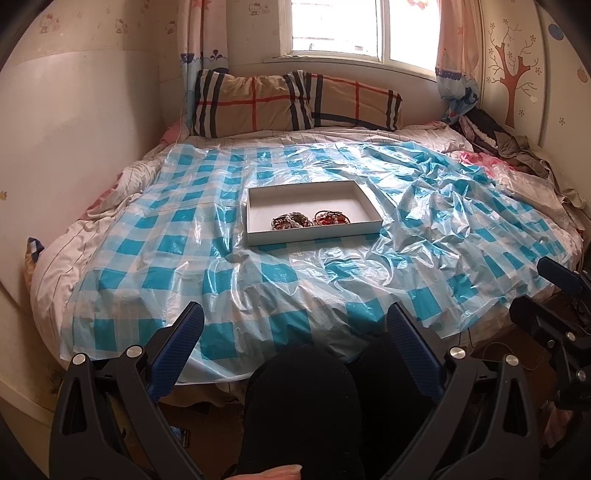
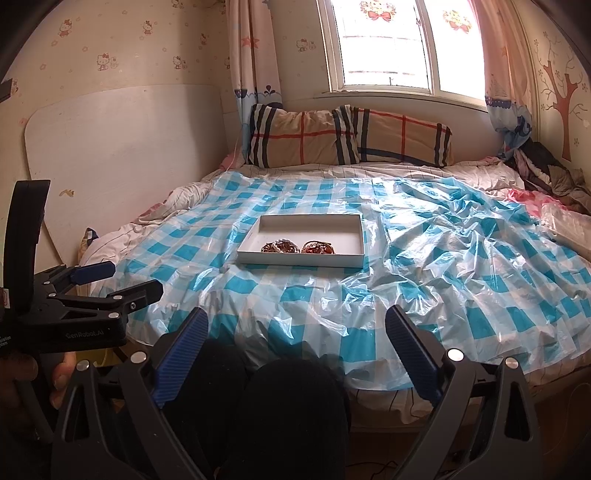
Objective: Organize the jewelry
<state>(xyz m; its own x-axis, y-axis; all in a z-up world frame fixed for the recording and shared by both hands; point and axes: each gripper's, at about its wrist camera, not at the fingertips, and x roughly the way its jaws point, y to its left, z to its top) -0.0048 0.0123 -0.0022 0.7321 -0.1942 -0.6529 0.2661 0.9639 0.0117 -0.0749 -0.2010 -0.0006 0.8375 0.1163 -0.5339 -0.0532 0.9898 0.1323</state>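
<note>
- A shallow white box [image 1: 314, 216] is seen lying open-topped near the middle of the bed [image 1: 110, 192], on a blue-and-white checked plastic sheet [image 1: 258, 280] that covers most of the bedding.
- Two small heaps of beaded jewelry [image 1: 312, 219] are seen inside the box, against its near wall, side by side; single pieces cannot be told apart, and only reddish and pale beads are made out.
- In the right wrist view the lower part of the jewelry [image 2: 298, 247] is hidden behind the near wall of the box [image 2: 303, 258].
- The left tongs [image 1: 295, 325] are held wide open and empty, off the near edge of the bed; their bases are cut off by the bottom of the picture.
- The right tongs [image 2: 295, 325] are likewise spread apart and hold nothing, well apart from the box.
- The person's dark-clad knees [image 1: 306, 398] are seen between the fingers of each pair of tongs, hiding part of the bed's near edge.
- Two plaid pillows [image 1: 295, 99] are propped at the far edge under the window [image 1: 365, 29].
- A pile of crumpled clothes [image 1: 495, 136] is seen at the far right corner, with details too dark to make out.
</note>
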